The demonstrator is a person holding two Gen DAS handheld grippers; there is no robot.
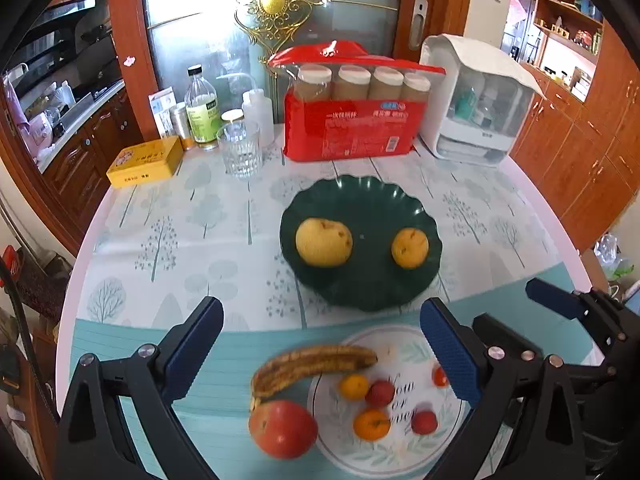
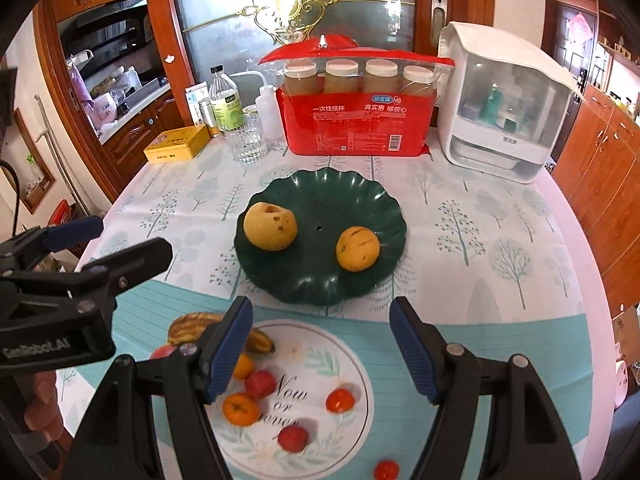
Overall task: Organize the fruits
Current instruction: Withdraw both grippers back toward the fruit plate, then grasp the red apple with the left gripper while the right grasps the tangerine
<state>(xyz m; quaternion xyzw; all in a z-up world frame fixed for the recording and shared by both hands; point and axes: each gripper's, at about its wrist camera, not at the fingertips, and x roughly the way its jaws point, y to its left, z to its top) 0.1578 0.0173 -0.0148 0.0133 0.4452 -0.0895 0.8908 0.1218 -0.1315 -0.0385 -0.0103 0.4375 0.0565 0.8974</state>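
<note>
Tool work first, from the left wrist view: the left tool [image 1: 320,344] is hovering wide open and holding nothing above the near edge of the table [image 1: 224,216]. Directly below and between its fingers, the banana [image 1: 308,364] is lying with its long axis running roughly across the gap, tip pointing toward the right tool [image 1: 552,300], whose jaws are also standing apart and empty. An apple [image 1: 283,429] is sitting just beside the banana's stem end, nearer still. Small oranges and red fruits are resting on the white printed mat [image 1: 400,452]. Farther toward the middle of the table, the green plate [image 1: 360,292] is carrying a pear [image 1: 323,242] and a smaller yellow fruit [image 1: 410,248], well apart.

From the right wrist view, the right tool [image 2: 320,344] is hanging open over the mat, with a small orange [image 2: 240,409] and a red fruit [image 2: 340,400] scattered below it. Judging by this, the left tool is nearer the banana and apple.
</note>
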